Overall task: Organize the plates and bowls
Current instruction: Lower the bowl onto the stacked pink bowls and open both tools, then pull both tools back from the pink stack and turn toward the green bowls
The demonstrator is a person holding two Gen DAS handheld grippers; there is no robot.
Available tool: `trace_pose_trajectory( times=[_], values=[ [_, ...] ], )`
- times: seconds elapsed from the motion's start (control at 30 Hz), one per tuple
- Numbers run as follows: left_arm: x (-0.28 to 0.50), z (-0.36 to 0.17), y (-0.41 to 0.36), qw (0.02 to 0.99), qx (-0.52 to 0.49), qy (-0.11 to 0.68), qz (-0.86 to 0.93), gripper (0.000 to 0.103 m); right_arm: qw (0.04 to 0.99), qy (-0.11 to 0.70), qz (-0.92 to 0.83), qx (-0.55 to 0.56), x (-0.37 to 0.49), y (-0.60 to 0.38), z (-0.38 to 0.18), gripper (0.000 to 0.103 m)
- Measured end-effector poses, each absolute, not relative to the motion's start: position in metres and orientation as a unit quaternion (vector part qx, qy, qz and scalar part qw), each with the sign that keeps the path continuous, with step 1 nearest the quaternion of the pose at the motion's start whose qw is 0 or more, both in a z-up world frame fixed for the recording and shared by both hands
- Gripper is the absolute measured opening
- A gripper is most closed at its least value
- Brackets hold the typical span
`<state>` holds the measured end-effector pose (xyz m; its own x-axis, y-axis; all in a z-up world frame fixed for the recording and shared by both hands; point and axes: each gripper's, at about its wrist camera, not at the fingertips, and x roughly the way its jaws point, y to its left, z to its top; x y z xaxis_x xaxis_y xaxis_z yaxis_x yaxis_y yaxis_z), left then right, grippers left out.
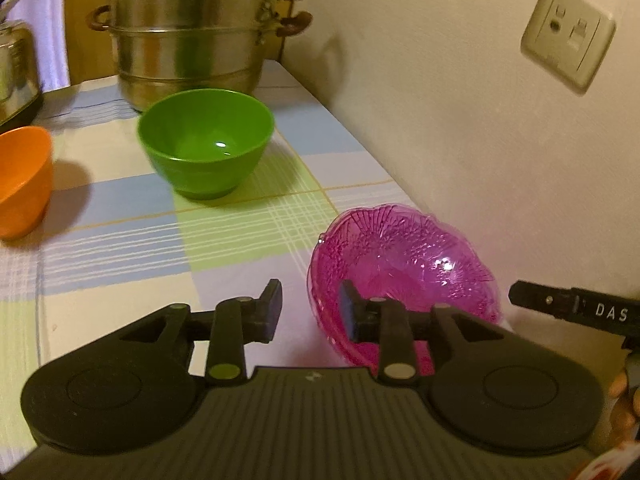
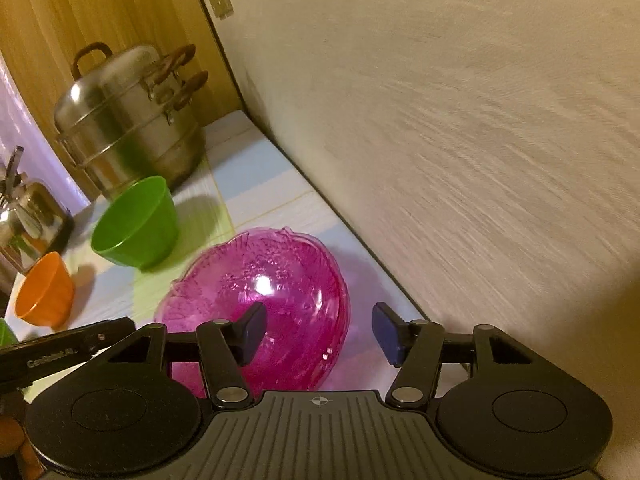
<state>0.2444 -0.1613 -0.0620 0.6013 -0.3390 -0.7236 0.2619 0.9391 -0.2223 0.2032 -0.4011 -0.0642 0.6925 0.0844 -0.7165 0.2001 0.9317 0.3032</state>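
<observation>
My left gripper (image 1: 310, 312) stands released with nothing pinched: the near rim of the pink bowl (image 1: 404, 256) falls in the gap, and its right finger overlaps the bowl. My right gripper (image 2: 318, 334) is also released and wider; the pink bowl lies ahead of its left finger, apart from the right one. Beyond both jaws stand a green bowl (image 1: 206, 148) and an orange bowl (image 1: 24, 180).

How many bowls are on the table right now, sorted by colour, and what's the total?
Green bowl: 1
Orange bowl: 1
Pink see-through bowl: 1
Total: 3 bowls. A green sliver at the left edge of the right wrist view is too cut off to identify, so it is not counted.
</observation>
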Motion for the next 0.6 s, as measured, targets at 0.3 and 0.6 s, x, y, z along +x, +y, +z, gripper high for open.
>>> trace_pose_trajectory(
  times=[0.3,0.6],
  values=[
    [0.19,-0.031,-0.137,0.899,-0.074,0.404,-0.155,0.046,0.895,0.393,-0.039,0.208,0.15,-0.384,-0.041,0.058],
    [0.13,-0.012,-0.122,0.9,-0.082,0.4,-0.153,0.068,0.895,0.39,-0.035,0.214,0.092,-0.368,-0.018,0.063]
  ],
)
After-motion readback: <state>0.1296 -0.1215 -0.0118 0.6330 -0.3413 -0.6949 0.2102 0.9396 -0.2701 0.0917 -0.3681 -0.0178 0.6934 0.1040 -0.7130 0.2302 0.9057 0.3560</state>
